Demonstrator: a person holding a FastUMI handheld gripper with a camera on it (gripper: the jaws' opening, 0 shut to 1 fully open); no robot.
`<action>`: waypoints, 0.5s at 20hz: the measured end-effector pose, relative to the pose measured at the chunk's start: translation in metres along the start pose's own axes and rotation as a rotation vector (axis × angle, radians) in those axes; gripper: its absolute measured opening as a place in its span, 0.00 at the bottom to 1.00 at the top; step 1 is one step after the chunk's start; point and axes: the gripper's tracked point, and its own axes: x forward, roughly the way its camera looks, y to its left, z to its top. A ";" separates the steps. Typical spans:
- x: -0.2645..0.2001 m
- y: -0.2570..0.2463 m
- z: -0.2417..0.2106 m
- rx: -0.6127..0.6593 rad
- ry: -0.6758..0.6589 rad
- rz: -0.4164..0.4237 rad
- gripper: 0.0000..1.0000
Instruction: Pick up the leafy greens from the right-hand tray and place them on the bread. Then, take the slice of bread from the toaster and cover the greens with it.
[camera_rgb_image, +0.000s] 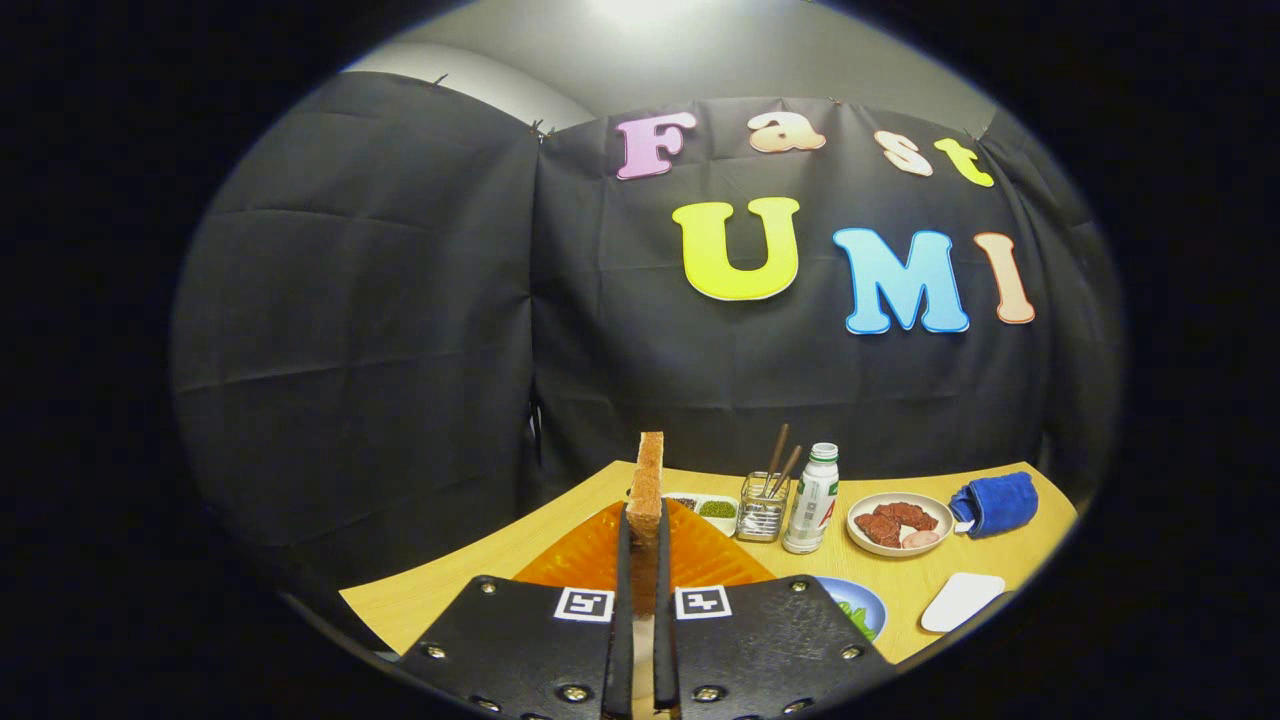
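A slice of toasted bread stands upright, edge-on, clamped between my two fingers and sticking out past their tips. My gripper is shut on it, held above the wooden table. Beneath the fingers lies an orange ribbed mat. Just right of the gripper body, a blue plate with leafy greens peeks out, mostly hidden by the gripper.
Beyond the fingers stand a glass holder with chopsticks, a white bottle with a green cap, a small white dish with green bits, a plate of meat, a rolled blue cloth and a white flat piece.
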 end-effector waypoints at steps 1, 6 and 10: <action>-0.004 -0.004 0.000 0.004 0.004 0.002 0.08; -0.017 -0.037 -0.002 0.021 0.015 -0.024 0.08; -0.023 -0.067 -0.012 0.031 0.032 -0.062 0.08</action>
